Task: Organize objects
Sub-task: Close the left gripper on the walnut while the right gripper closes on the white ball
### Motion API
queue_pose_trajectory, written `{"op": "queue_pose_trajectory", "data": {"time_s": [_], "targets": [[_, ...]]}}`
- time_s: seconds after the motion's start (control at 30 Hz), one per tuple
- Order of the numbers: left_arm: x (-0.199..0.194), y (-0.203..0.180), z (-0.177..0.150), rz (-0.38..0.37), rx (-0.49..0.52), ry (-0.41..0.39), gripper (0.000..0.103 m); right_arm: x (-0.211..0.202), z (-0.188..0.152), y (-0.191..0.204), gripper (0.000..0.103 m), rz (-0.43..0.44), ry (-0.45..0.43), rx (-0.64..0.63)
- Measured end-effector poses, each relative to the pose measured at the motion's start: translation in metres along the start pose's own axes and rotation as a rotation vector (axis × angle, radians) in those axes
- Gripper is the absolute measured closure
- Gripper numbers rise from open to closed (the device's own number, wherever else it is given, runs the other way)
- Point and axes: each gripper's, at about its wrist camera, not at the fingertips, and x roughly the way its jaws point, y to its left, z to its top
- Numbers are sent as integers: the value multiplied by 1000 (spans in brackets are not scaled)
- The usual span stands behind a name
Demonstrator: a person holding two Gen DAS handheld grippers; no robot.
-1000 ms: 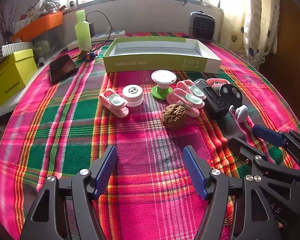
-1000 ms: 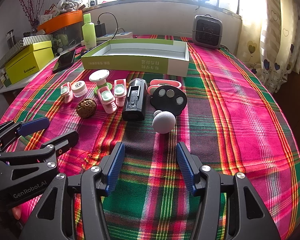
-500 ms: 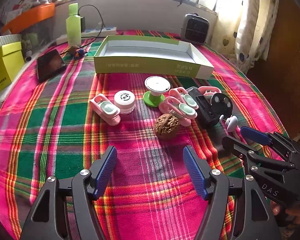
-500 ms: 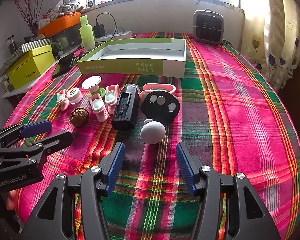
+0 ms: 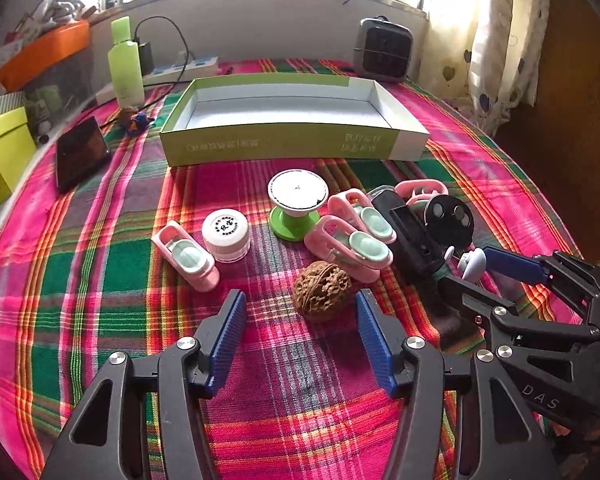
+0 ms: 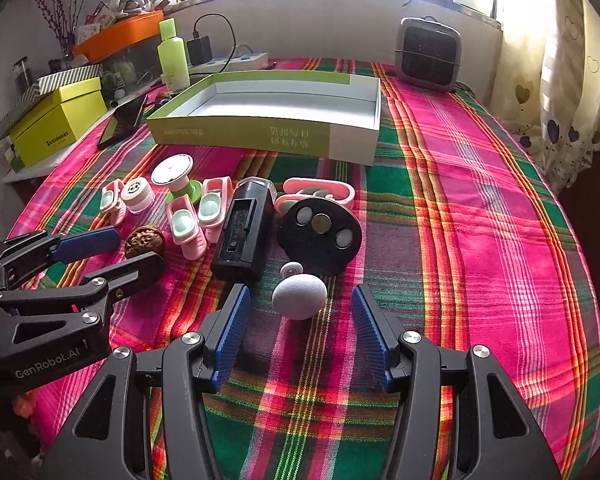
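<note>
My left gripper (image 5: 300, 310) has its jaws apart, though they have just been closing in; the walnut (image 5: 322, 291) sits on the cloth just ahead of the blue pads, between their tips, and neither pad touches it. My right gripper (image 6: 300, 308) stands wide open around the white egg-shaped knob (image 6: 299, 295), with a gap on each side, so it grips nothing.

Just beyond the walnut I see two pink clips (image 5: 354, 236) lying side by side, and past them a green-footed stand with a white top (image 5: 297, 204). To their left are a small white jar (image 5: 226, 234) and another pink clip (image 5: 188, 255). To their right lie a black rectangular device (image 6: 242, 232) and a black disc with three round inserts (image 6: 320, 232), a pink case (image 6: 320, 192) behind it.

Farther back, the open green-and-white box (image 5: 292, 146) sits empty on the plaid tablecloth (image 6: 480, 220). A green bottle (image 5: 125, 66), a phone (image 5: 80, 152) and a small heater (image 6: 428, 54) stand near the far edge.
</note>
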Motion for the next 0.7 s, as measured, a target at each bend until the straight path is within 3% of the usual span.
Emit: {"op": "queue_pose_trajectory", "data": {"time_s": [0.13, 0.4, 0.7], "targets": [[1, 0, 2, 1, 3, 0, 55, 0, 1, 0, 62, -18, -1, -7], [2, 0, 4, -7, 6, -1, 75, -2, 2, 0, 77, -8, -7, -3], [-3, 3, 2, -15, -10, -17, 77, -8, 4, 3, 77, 10, -29, -7]]}}
